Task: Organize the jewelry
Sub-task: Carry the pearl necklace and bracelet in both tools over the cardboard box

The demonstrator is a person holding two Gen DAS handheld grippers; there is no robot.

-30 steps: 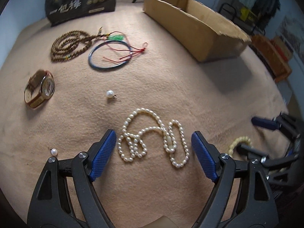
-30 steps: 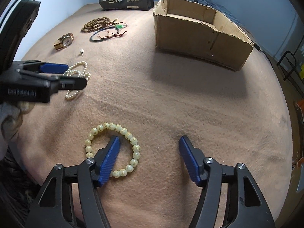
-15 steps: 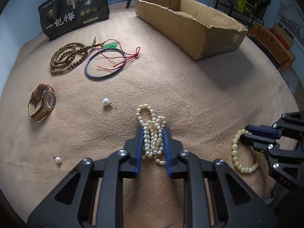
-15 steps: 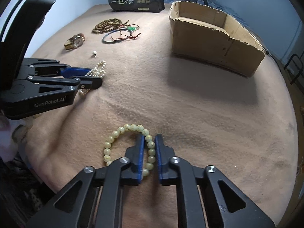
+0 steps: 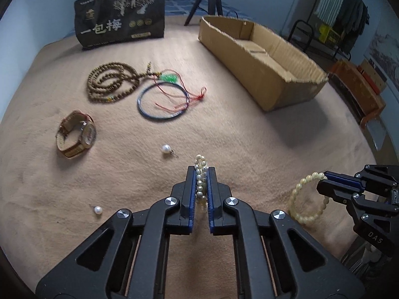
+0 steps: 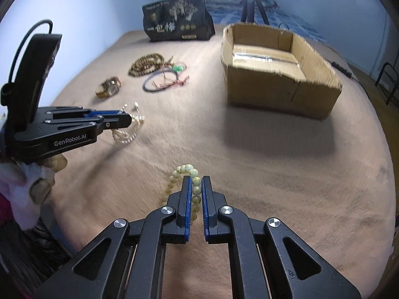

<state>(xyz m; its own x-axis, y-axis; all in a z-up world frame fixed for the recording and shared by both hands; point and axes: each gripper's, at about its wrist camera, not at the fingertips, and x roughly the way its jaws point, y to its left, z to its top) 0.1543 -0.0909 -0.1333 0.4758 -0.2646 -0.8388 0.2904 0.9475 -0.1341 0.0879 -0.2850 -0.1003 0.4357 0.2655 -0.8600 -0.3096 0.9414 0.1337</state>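
Lettering "GenRobot.AI" marks the left gripper (image 6: 124, 119) (fingers clamped on pearl necklace (image 5: 200, 172)), right gripper (image 6: 197, 186) clamping bead bracelet (image 6: 185, 170).

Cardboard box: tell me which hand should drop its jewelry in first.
Probably right. The right gripper, shut on the yellow bead bracelet, faces the cardboard box more directly; the left gripper holds the pearl necklace farther off.
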